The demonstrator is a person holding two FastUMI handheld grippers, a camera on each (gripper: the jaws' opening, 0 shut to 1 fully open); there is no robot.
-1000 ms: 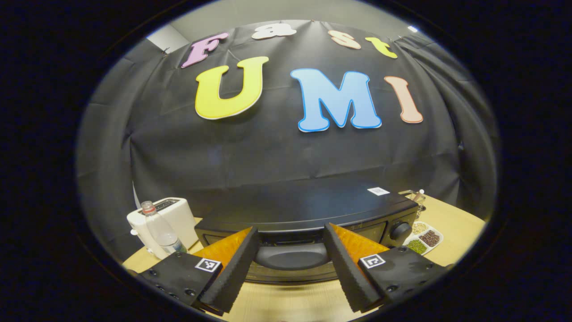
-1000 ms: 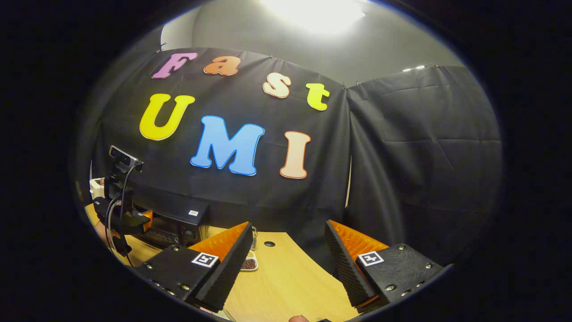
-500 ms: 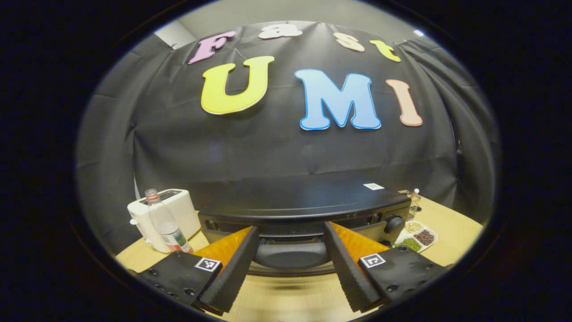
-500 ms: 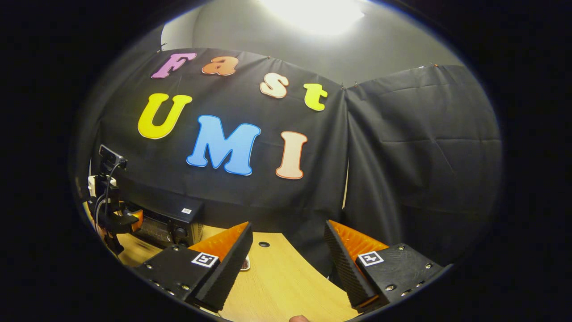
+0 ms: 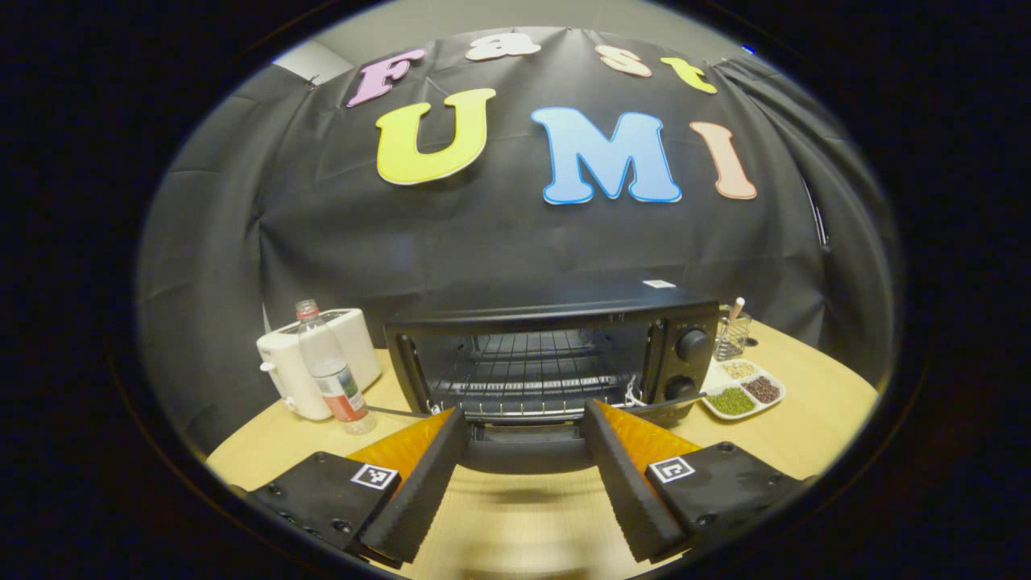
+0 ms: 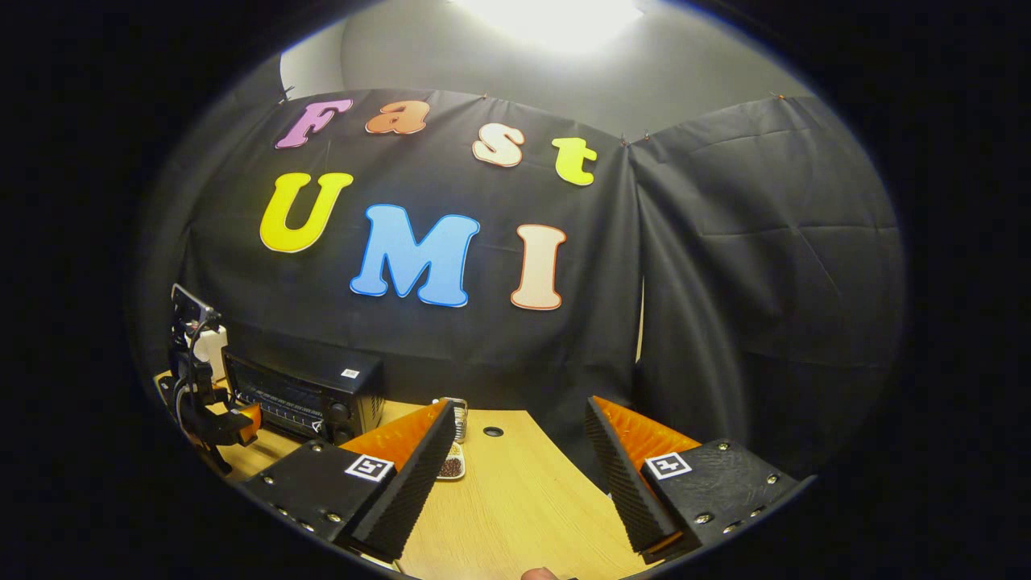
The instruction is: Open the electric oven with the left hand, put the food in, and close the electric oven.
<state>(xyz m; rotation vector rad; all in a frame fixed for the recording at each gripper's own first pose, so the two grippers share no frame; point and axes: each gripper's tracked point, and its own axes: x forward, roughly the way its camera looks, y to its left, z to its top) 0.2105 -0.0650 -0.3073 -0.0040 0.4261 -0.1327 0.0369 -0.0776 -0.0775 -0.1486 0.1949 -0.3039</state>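
On the wooden table, against the black cloth wall, the oven is seen with its door swung down and the wire rack inside laid bare, so the opening step can be judged as done or very nearly so. The left gripper is held with its jaws spread wide, the door's handle lying between the fingers without being pinched. The right gripper is likewise spread apart and carries nothing, held over bare table well to the side of the oven. No food is gripped yet; a divided dish of beans sits just beside the oven, though whether it is the food meant cannot be told. Loading and closing are left.
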